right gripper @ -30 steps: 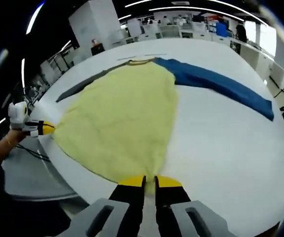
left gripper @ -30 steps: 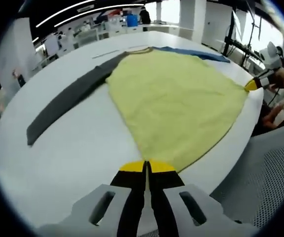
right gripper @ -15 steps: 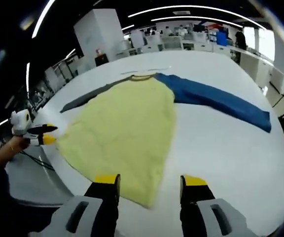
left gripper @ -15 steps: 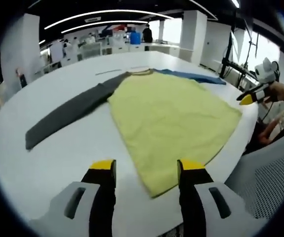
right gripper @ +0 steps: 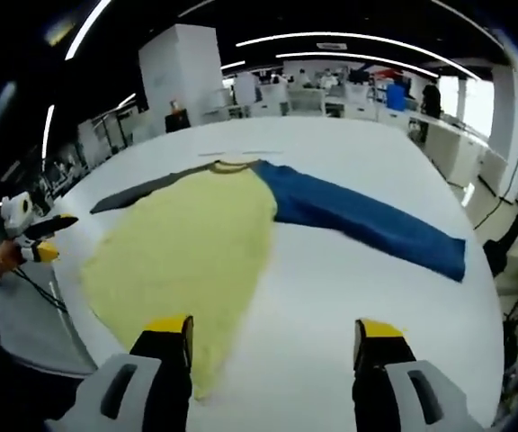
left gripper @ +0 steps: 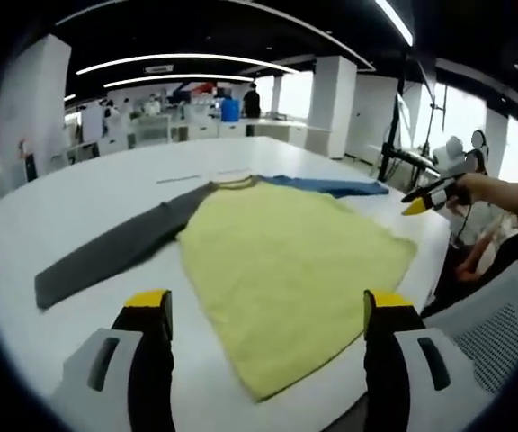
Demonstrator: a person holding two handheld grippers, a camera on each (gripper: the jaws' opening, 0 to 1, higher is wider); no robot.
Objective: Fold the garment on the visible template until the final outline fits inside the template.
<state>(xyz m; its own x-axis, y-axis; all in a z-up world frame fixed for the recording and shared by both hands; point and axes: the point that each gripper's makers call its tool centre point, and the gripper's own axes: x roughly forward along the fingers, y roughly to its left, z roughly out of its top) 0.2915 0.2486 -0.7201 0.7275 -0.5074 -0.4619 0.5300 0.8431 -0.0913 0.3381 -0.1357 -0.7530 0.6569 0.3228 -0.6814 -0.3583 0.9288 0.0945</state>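
Observation:
A yellow garment (left gripper: 286, 256) with one grey sleeve (left gripper: 115, 254) and one blue sleeve (left gripper: 326, 186) lies flat on a white table (left gripper: 97, 193). My left gripper (left gripper: 263, 306) hangs open over the near hem, holding nothing. In the right gripper view the same yellow body (right gripper: 183, 256) lies left of centre, its blue sleeve (right gripper: 367, 225) stretching right and its grey sleeve (right gripper: 142, 191) to the far left. My right gripper (right gripper: 272, 331) is open above the table by the hem corner. Each gripper shows in the other's view: the right one (left gripper: 421, 200) and the left one (right gripper: 39, 238).
The round table's (right gripper: 403, 297) edge runs close below both grippers. A mesh chair (left gripper: 488, 324) and a person's hand (left gripper: 484, 187) are at the right of the left gripper view. Desks and pillars stand far behind.
Both grippers were shut on the yellow hem corners one second ago; both opened, let go and pulled back. The garment now lies flat on the table.

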